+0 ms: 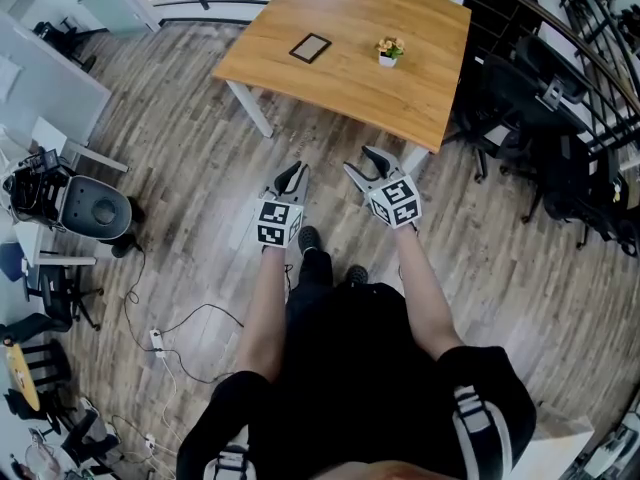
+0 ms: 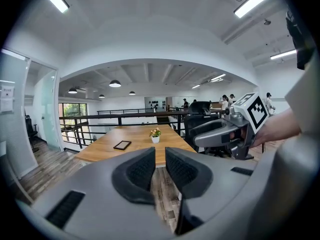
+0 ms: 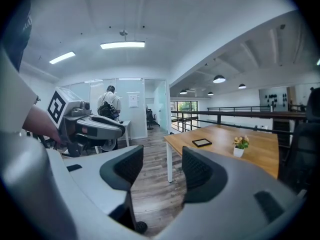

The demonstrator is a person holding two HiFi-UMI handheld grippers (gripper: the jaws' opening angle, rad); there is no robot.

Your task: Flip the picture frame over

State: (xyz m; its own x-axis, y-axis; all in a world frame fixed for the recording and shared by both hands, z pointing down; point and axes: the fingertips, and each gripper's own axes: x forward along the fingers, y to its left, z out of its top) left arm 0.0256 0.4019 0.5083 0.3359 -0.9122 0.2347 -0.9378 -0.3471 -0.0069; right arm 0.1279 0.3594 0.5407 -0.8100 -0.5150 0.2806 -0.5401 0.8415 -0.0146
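- One wooden table (image 1: 330, 78) stands ahead of the person.
- Two grippers stay short of the table's near edge: the left gripper (image 1: 291, 176) has jaws barely parted, the right gripper (image 1: 361, 161) has jaws about half open, and both are empty.
- One picture frame (image 1: 310, 47) lies flat mid-table, its long axis unclear.
- One flower pot (image 1: 389, 52) stands on the table beside it.

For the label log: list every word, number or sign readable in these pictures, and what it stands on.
No readable text.
The cube on the left gripper, the cube on the right gripper: square black-and-white markers, no letters.
Wall sheet: too small to read.
Picture frame: nothing legible.
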